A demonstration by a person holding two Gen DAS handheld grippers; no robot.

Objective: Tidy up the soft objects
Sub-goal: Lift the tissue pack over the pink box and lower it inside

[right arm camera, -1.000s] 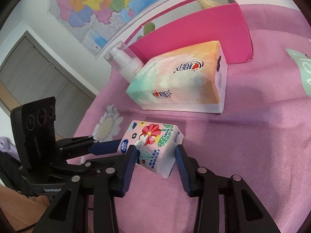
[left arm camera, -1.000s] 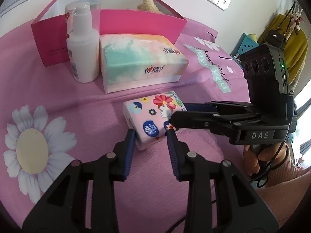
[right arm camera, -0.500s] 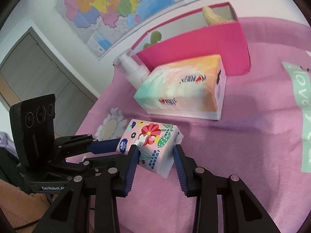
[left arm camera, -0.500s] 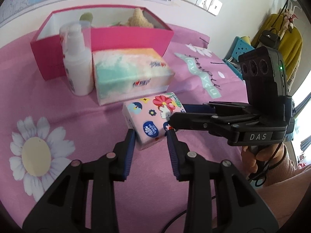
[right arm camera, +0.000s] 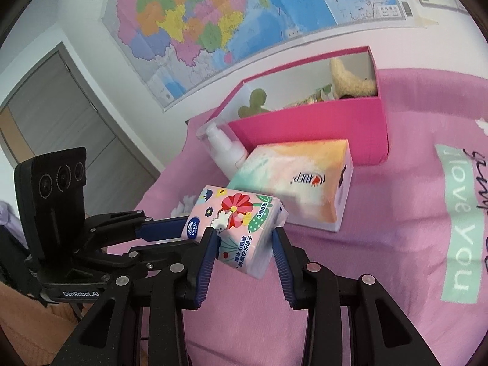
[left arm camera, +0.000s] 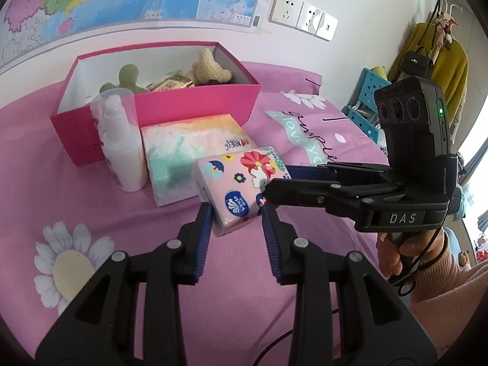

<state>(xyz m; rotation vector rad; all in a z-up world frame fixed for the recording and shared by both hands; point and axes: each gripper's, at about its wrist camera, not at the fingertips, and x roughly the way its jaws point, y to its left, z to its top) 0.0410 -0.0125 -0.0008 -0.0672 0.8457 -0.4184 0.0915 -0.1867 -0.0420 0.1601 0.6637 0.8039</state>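
The small flower-printed pink tissue pack (left arm camera: 241, 187) hangs above the pink bedspread (left arm camera: 45, 183), pinched narrowly from two sides by the left gripper (left arm camera: 236, 218) and the right gripper (right arm camera: 244, 244). To carry it well, both should keep even pressure and travel together over the pastel tissue box (left arm camera: 195, 149), then release only inside the open magenta cardboard box (left arm camera: 195, 103), beside the plush toys (left arm camera: 210, 68).

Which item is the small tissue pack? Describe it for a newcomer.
Find the pink box on the pink bedspread. In front lies a big pastel tissue pack; the small tissue pack is nearer, held by both claws. It alone has red flower cartoons.
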